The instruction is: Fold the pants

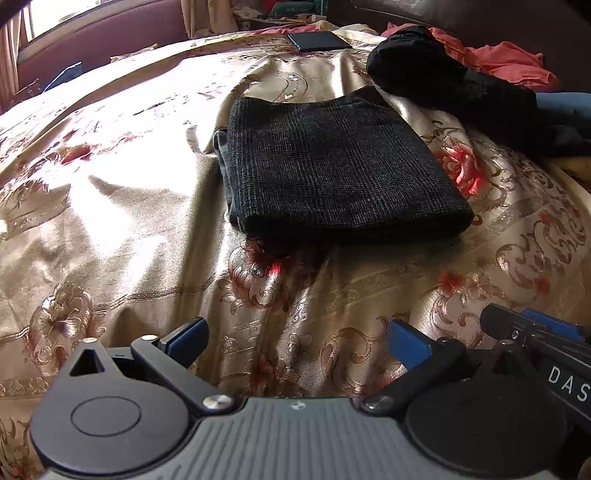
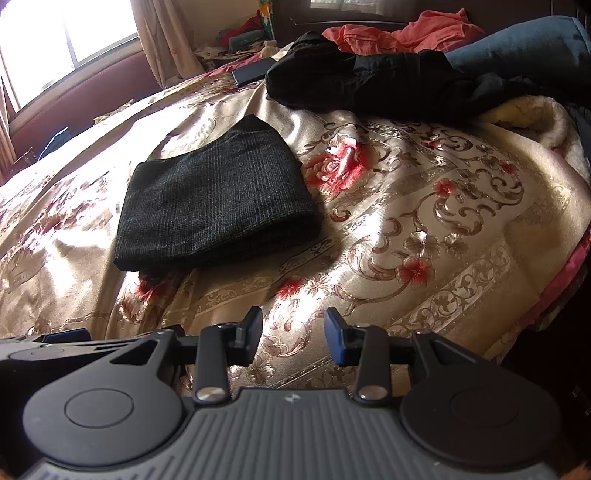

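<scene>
Left tool [image 1: 297, 338] sits nearest, jaws spread wide, nothing between them, hovering over the gold floral bedspread [image 1: 122, 229]. Right tool [image 2: 293, 332] just beside it, jaws parted at a narrower gap, also empty; its blue-padded body shows at the left view's lower right edge. Both are clear of the cloth. Pants [image 1: 332, 170] lie beyond the tools near mid-bed, folded into a compact dark checked rectangle, flat on the bedspread, touching neither tool; in the right view they sit left of centre [image 2: 218, 206]. Farther back, a heap of black clothing [image 1: 436, 70] with orange-red fabric [image 1: 506, 59] behind it, and a blue item [image 2: 517, 48] to the right. Dark flat phone-like object [image 1: 317, 40] near the far edge. Window [image 2: 66, 29] at back left.
</scene>
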Demonstrator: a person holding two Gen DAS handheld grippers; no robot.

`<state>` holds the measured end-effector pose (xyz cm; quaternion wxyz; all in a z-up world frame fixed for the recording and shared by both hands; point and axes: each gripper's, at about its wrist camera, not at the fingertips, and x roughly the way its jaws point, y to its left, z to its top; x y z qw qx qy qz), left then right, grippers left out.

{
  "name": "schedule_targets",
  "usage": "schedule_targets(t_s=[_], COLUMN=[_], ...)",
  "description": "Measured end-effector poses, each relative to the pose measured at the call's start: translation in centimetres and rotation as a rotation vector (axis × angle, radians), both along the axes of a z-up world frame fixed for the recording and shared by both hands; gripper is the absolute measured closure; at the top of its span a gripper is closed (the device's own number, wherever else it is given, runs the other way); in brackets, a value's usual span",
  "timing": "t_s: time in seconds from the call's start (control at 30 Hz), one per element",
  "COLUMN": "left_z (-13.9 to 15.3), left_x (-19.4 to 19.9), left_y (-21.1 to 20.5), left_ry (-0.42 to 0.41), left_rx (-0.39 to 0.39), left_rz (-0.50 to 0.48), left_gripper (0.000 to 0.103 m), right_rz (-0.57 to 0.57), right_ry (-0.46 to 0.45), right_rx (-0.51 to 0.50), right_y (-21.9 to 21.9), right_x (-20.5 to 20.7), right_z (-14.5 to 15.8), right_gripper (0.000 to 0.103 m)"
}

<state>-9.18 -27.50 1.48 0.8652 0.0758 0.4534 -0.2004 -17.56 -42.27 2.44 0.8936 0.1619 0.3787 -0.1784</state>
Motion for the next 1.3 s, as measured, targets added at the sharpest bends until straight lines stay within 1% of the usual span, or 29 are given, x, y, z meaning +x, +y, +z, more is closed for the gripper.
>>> schedule_targets(t_s=[0.27, 0.73, 1.3], left_z=[0.14, 0.09, 0.08], left_x=[-0.16, -0.06, -0.14], left_y=[-0.16, -0.04, -0.01], left_ry=[-0.020, -0.008, -0.012], left_rx=[0.004, -0.004, -0.003], left_rz=[-0.009, -0.003, -0.007], left_gripper=[0.000, 0.000, 0.000], right_rz=[0.000, 0.005, 0.019], right_ry=[-0.001, 0.003, 0.015], right_rx=[0.000, -0.002, -0.018], right_y=[-0.03, 0.00, -0.05], right_x=[-0.11, 0.00, 0.23], right_z=[0.03, 0.11, 0.26], right_gripper=[0.065, 0.065, 0.065])
